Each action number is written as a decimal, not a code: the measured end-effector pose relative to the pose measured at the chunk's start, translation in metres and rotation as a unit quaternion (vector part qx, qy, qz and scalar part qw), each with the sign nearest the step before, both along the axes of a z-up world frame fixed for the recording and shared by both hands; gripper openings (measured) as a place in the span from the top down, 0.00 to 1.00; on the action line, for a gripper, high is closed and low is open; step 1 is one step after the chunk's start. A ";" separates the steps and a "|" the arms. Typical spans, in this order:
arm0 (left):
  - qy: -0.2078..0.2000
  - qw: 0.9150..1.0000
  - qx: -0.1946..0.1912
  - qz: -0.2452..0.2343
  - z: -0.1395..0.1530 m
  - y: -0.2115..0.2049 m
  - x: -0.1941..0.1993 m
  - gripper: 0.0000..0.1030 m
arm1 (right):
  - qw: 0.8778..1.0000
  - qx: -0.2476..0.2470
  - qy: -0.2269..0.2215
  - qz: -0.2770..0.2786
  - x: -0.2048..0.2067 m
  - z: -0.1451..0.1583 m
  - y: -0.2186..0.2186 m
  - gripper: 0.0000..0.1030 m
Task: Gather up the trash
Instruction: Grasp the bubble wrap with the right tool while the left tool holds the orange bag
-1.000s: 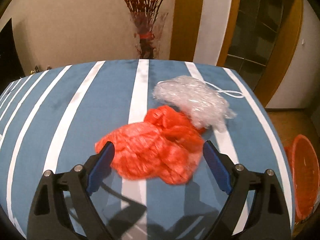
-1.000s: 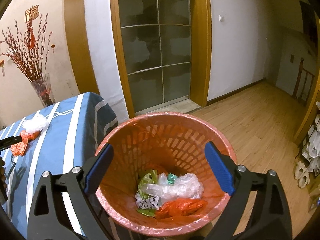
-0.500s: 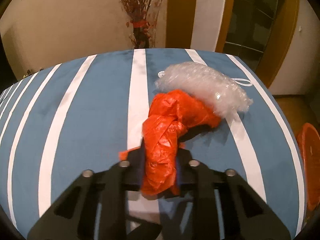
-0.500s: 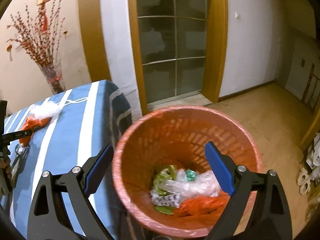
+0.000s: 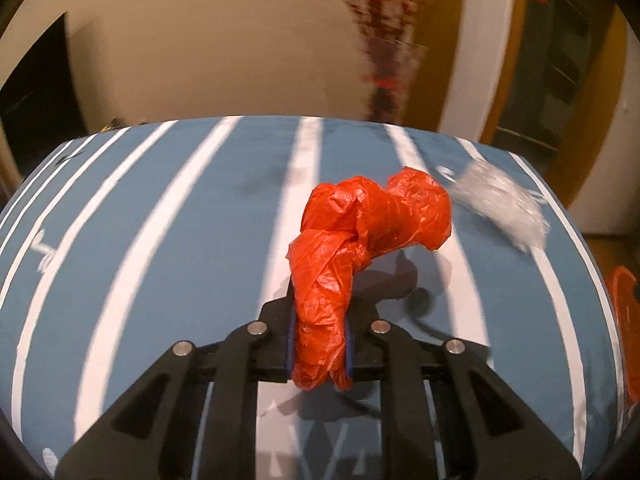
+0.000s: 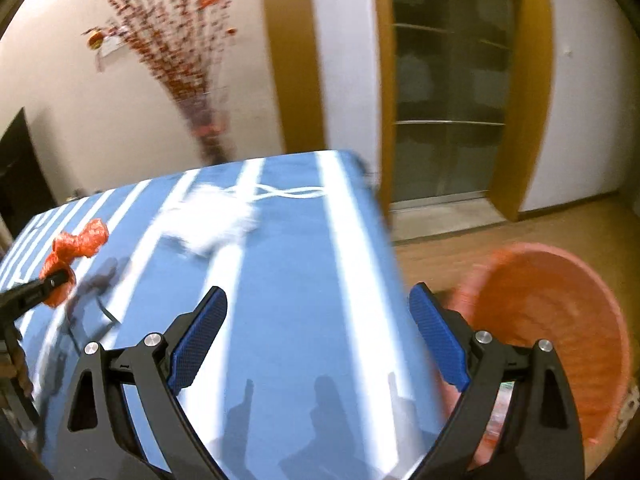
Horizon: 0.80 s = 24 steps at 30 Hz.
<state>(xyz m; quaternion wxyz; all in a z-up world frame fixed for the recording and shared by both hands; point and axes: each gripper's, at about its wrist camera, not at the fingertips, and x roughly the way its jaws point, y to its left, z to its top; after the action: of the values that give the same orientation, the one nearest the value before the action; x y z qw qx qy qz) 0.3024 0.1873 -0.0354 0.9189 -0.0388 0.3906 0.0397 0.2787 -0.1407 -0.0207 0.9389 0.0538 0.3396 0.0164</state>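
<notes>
Nearest, left gripper [image 5: 319, 344]: jaws pressed together, pinching the lower tail of the red plastic bag [image 5: 360, 232].
Right gripper [image 6: 316, 344]: jaws spread wide and empty, hanging over the near part of the bench [image 6: 288, 280].
Red plastic bag, position: held above the striped blue cloth, toward the left of the bench in the right wrist view; its shadow falls on the cloth beneath.
Red plastic bag, appearance: thin, glossy, crumpled film twisted into a rope at the grip and swelling into a knotted lump beyond the fingertips.
Risk, slip: only a narrow twist of slick film sits between the pads, so a quick swing could likely pull it free and drop it short of the bin.
Risk, snag: the loose lump projects past the jaws and could brush the neighbouring clear wrap or catch the bin rim on the way over.
Clear plastic wrap [image 5: 500, 204]: pale crumpled wad lying on the cloth near the bench's far right corner, just beyond the bag; blurred in both views.
Orange waste bin [image 6: 560, 320]: on the floor off the right edge of the bench, well apart from the held bag; contents too blurred to tell.
Farthest, vase of red branches [image 6: 208, 128]: against the wall behind the bench.
</notes>
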 end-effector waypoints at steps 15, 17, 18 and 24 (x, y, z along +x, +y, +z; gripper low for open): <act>-0.008 0.998 -0.041 0.041 0.002 0.049 0.002 0.82 | 0.994 -0.036 0.093 0.033 0.136 -0.049 0.083 0.66; -0.009 0.998 -0.044 0.036 0.004 0.043 0.001 0.82 | 0.994 -0.039 0.096 0.039 0.126 -0.049 0.079 0.75; -0.009 0.998 -0.045 0.033 0.005 0.041 0.001 0.82 | 0.994 -0.039 0.098 0.042 0.117 -0.048 0.073 0.79; -0.016 0.999 -0.051 -0.003 0.017 0.006 -0.013 0.82 | 0.995 -0.025 0.089 0.028 0.059 -0.036 0.030 0.85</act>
<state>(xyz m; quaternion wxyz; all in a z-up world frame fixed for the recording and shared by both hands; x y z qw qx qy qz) 0.2899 0.1930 -0.0187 0.9218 -0.0848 0.3778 0.0168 0.3377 -0.1112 -0.0568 0.9050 0.0221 0.4239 0.0294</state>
